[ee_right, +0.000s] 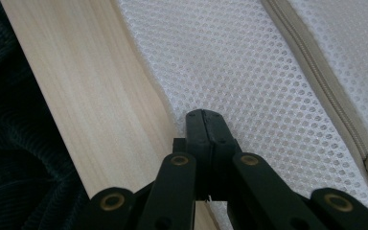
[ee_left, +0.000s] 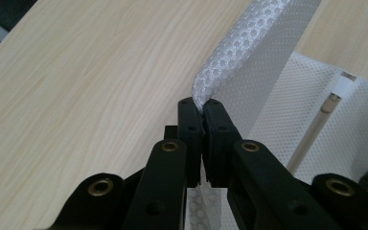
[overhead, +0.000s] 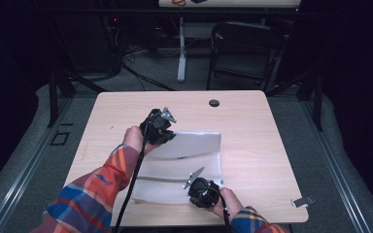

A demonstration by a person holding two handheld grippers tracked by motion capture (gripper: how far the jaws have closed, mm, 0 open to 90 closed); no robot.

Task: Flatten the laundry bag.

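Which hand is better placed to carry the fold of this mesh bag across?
Left, probably. The left tool is shut on the lifted edge of the mesh bag, raised off the table; the right tool pins the near edge flat.

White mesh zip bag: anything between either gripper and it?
Nothing visible. The left gripper is shut on a lifted edge of the white mesh zip bag, and the right gripper is closed at the bag's near edge on the pale wooden table.
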